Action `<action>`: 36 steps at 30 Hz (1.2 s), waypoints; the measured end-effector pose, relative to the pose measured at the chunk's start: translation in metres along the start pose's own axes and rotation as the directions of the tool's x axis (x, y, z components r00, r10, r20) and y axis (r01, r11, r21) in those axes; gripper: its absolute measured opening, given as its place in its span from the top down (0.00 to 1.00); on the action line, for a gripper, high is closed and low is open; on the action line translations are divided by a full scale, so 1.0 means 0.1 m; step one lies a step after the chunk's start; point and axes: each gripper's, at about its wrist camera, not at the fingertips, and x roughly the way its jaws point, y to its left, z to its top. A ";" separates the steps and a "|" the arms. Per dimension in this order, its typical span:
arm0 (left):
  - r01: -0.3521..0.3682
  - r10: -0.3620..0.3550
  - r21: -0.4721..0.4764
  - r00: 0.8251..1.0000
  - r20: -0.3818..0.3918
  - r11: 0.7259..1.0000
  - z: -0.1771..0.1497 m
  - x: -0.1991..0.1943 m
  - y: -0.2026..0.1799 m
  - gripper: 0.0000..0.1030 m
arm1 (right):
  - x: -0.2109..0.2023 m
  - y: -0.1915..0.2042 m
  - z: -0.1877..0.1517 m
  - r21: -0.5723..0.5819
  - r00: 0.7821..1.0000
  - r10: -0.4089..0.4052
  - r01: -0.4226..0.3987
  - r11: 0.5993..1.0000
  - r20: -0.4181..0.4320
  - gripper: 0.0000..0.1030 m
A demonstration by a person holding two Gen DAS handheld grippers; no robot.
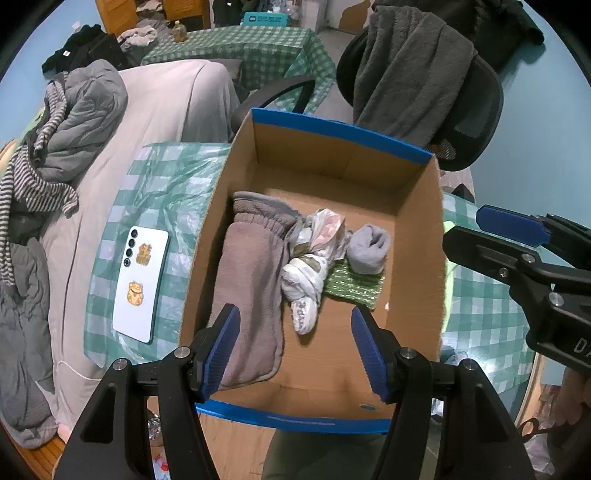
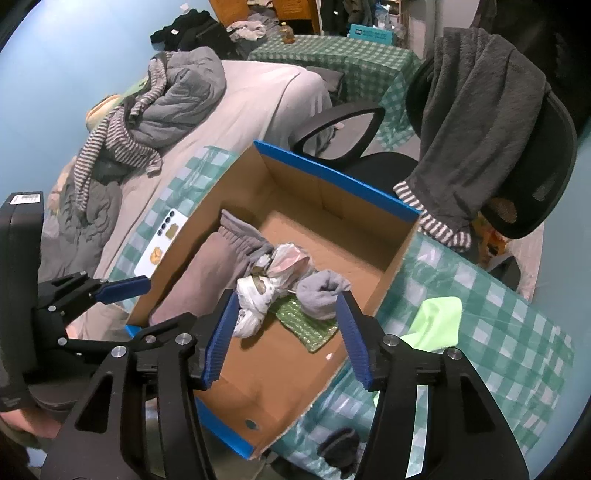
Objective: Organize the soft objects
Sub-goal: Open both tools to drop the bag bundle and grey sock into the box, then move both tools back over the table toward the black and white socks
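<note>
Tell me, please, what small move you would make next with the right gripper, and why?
I would probably swing the right gripper to the lime-green cloth on the checked tablecloth beside the cardboard box. Its fingers stand open with nothing between them, the grey sock already lies inside the box, and that cloth is the nearest soft thing outside it.

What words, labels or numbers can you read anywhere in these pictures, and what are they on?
"DA", cut off at the picture's edge: white letters on the right gripper, seen from the left wrist.
White print on the teal box on the far table: too blurred to read.
Label on the left gripper's body: too small to read.
Print on the cardboard box's blue rim: illegible.
Phone: gold stickers only, no readable text.
</note>
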 end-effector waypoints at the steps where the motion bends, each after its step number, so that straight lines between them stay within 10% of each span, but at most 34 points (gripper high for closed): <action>1: 0.001 -0.001 0.004 1.000 0.002 1.000 0.00 -0.02 -0.03 0.38 | -0.01 0.00 0.00 0.000 1.000 -0.002 0.002 1.000 0.000 0.45; 36: 0.062 -0.052 0.191 0.997 -0.057 0.980 -0.16 0.07 -1.09 0.38 | -0.53 -0.91 -0.76 0.180 0.996 -0.080 0.085 0.980 -0.032 0.45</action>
